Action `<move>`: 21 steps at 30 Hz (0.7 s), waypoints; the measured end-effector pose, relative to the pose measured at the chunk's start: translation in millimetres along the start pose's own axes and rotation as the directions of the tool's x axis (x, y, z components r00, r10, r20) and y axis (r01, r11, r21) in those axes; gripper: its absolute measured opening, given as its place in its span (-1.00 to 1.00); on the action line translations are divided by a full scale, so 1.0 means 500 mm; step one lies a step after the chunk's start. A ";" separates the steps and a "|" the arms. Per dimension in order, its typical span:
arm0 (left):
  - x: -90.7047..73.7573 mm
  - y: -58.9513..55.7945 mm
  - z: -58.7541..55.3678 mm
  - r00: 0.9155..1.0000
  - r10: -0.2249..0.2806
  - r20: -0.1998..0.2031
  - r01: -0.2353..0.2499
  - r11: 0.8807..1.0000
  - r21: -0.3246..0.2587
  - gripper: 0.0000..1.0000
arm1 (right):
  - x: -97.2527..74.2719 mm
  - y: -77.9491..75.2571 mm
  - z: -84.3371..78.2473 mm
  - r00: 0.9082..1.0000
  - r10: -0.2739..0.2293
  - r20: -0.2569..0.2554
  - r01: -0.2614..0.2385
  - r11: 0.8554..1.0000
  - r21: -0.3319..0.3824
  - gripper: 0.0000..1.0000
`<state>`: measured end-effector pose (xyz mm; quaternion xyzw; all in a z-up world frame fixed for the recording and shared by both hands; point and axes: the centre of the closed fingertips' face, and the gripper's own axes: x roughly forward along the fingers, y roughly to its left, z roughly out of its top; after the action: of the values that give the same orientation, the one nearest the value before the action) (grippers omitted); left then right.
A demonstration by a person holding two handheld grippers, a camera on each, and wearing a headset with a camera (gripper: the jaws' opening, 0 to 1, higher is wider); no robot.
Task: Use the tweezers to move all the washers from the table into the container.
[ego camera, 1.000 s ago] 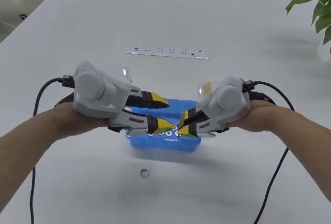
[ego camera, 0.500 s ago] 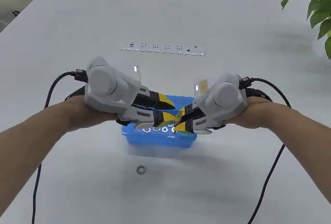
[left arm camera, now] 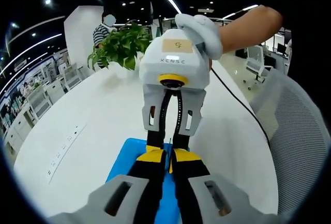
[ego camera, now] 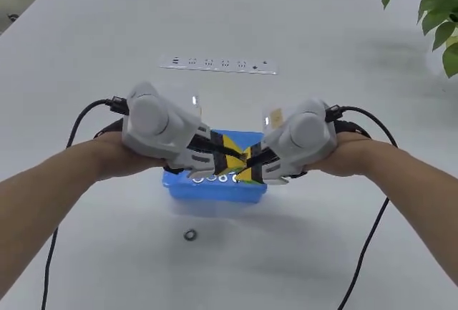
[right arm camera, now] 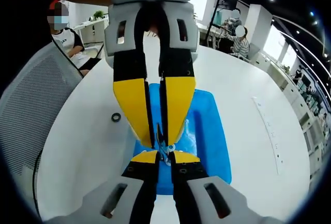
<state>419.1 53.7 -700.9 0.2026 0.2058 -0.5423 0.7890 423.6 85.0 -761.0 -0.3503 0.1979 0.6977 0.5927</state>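
2 tongs meet tip to tip above the blue container (ego camera: 187,187), which sits around the middle of the worktop (ego camera: 336,52). The left tongs (left arm camera: 169,158) and right tongs (right arm camera: 165,159) both look clenched on the tweezers (right arm camera: 164,145), a thin strip pinched between their yellow tips. Several washers (ego camera: 215,178) lie inside the container by its near wall. 1 washer (ego camera: 189,235) lies on the worktop, apart from the container, toward the near edge. A power strip (ego camera: 218,65) lies toward the far edge, and a plant (ego camera: 429,2) stands at the far right corner.
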 end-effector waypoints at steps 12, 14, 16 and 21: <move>0.001 0.002 -0.001 1.000 0.000 0.000 0.000 1.000 0.016 -0.86 | -0.001 0.002 0.000 1.000 0.004 -0.004 -0.004 1.000 -0.008 -0.80; 0.001 0.001 -0.001 1.000 -0.001 -0.002 0.001 1.000 0.023 -0.87 | -0.001 0.002 0.000 1.000 0.005 -0.005 -0.005 1.000 -0.012 -0.80; 0.001 0.000 0.000 1.000 -0.002 -0.005 0.002 1.000 0.025 -0.87 | -0.001 0.003 0.000 1.000 0.006 -0.006 -0.006 1.000 -0.010 -0.80; 0.000 -0.001 0.001 1.000 0.006 -0.011 -0.006 0.999 0.040 -0.88 | 0.000 0.001 0.001 1.000 0.002 -0.009 -0.002 1.000 -0.009 -0.79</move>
<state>418.7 53.4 -700.4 0.2220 0.1989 -0.5428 0.7852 422.9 85.1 -760.9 -0.3562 0.1977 0.6975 0.5895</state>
